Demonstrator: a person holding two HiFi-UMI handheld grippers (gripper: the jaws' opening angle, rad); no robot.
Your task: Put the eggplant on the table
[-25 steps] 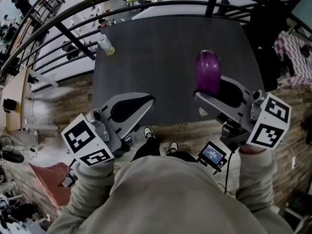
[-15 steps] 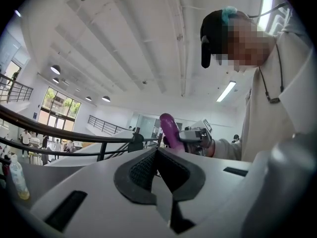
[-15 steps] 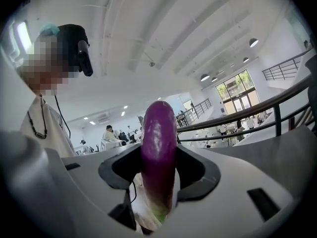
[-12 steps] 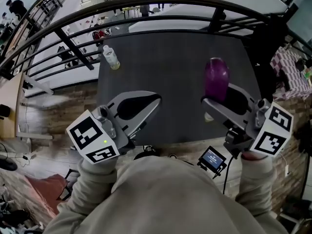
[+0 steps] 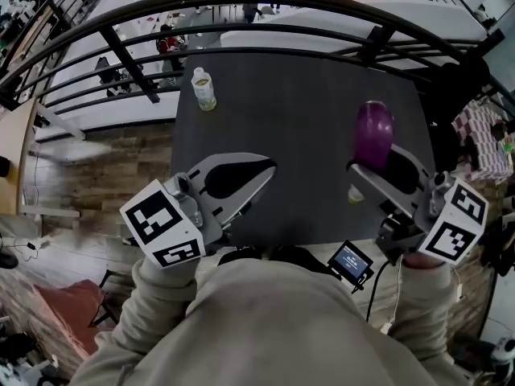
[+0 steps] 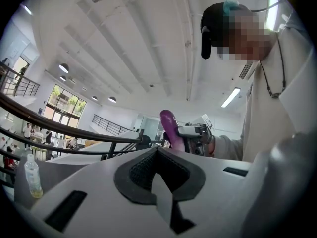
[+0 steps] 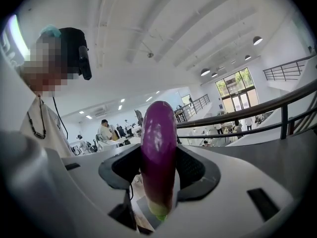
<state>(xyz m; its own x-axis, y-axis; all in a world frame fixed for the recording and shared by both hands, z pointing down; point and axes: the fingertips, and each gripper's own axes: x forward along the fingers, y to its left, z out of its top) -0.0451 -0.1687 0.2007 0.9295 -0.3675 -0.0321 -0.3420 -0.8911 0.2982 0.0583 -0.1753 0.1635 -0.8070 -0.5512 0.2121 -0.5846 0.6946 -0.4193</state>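
Right hand-held gripper (image 5: pixel 383 167): we saw its jaws clamped on the eggplant (image 5: pixel 374 133), with the dark pads pressing its sides at about mid-length.
Left hand-held gripper (image 5: pixel 265 172): its jaws were together with nothing between them. It hung over the near left part of the desk (image 5: pixel 298 79), well apart from the eggplant.
Eggplant's place: it stood upright in the right jaws above the near right part of the desk. We judged it clear of the surface and not yet set down.
Step in hand: we judged this to be the carry to a spot on the desk, with the setting down not yet begun.
How to do it well: we would pick the bare dark stretch ahead of the right hand-held gripper. That spot is well apart from the bottle (image 5: pixel 203 88) near the far left corner and back from the desk's edge. We would lower until the eggplant's underside met the surface, tip it onto its long side, and only then part the jaws slowly.
Risk: we judged that a smooth, rounded body let go upright or from a height would topple and roll toward an edge.
Eggplant's look: it was deep purple and glossy, long and rounded, with the blunt purple end upward. A pale green stem end poked out below the pads in the right gripper view. We could see no bruise or cut.
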